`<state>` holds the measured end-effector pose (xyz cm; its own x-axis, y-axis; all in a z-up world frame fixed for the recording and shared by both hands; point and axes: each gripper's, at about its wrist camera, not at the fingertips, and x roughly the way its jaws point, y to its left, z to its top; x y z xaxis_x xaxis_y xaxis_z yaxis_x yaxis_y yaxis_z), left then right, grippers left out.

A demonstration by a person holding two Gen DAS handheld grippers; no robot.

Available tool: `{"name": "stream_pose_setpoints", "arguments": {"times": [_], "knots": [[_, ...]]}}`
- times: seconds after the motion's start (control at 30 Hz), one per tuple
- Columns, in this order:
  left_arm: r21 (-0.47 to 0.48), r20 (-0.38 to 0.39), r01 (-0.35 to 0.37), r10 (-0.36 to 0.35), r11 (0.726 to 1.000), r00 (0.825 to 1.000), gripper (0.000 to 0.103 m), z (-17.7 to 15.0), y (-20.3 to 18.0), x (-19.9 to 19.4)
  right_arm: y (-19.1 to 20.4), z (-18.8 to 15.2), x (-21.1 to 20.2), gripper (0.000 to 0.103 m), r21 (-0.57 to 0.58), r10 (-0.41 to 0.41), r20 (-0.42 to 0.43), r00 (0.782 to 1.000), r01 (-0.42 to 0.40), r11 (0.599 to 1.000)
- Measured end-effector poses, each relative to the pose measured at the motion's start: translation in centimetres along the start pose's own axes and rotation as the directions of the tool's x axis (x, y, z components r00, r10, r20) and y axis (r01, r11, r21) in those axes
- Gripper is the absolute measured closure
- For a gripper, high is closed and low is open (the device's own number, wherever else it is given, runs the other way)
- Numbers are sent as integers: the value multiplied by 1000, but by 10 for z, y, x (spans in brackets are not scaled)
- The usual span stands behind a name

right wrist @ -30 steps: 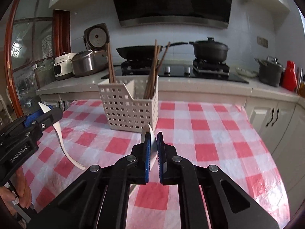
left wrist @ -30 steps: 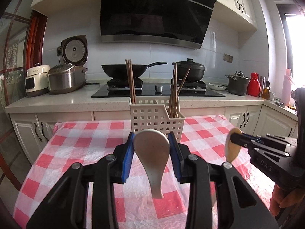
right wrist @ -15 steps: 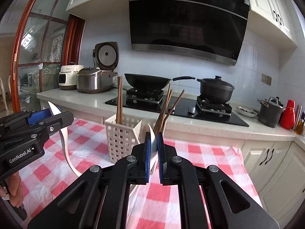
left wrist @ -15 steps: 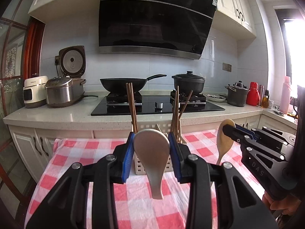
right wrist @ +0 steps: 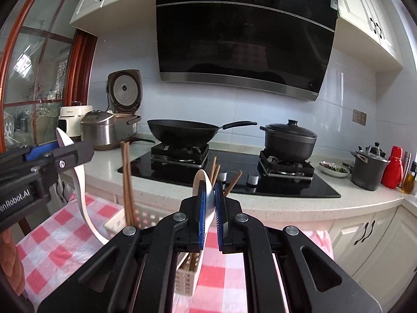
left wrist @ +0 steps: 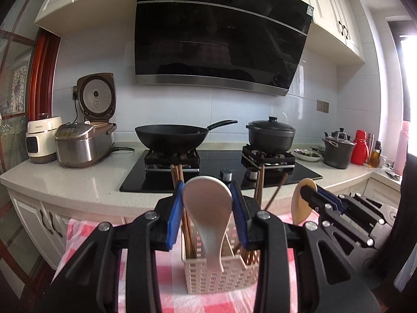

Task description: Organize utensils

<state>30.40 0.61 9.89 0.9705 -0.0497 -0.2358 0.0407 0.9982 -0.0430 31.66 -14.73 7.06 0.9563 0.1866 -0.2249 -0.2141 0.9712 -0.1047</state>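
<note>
Since a second earlier both grippers had risen, so the white perforated plastic basket (left wrist: 221,274) had sunk to the lower middle of each view and the range hood (left wrist: 219,44) filled the top. The left gripper (left wrist: 207,208) was clamped on a pale grey spoon (left wrist: 208,208), bowl up and handle hanging in front of the basket. The right gripper (right wrist: 209,206) was pinched tight on a cream spoon (right wrist: 204,182) held edge-on. Brown wooden chopsticks (right wrist: 127,182) stood upright in the basket, partly hidden behind both sets of black fingers. The basket sat on a glossy red-and-white checked tablecloth (right wrist: 65,234). Behind, a black wok (left wrist: 172,135) and a lidded pot (left wrist: 271,135) sat on the stove. At the left edge of the right wrist view, the left gripper's body read "nRobot.AI".
</note>
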Motion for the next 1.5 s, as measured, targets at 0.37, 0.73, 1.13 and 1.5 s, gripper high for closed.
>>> {"name": "stream_pose_setpoints", "arguments": {"times": [0.37, 0.73, 1.13, 1.5], "knots": [[-13, -61, -47, 46, 999, 997, 69, 15, 3, 71, -7, 6, 53, 95, 12, -27, -11, 1000, 27, 1000], [-25, -167, -64, 58, 998, 984, 69, -34, 12, 109, -2, -27, 75, 95, 11, 40, -74, 996, -40, 999], [8, -190, -91, 90, 996, 978, 48, -57, 19, 100, 6, -42, 73, 57, 22, 110, -139, 984, -108, 994], [-19, -94, -148, 145, 989, 985, 5, -35, 44, 36, -15, -8, 19, 39, 83, 129, -62, 990, -124, 989]]}}
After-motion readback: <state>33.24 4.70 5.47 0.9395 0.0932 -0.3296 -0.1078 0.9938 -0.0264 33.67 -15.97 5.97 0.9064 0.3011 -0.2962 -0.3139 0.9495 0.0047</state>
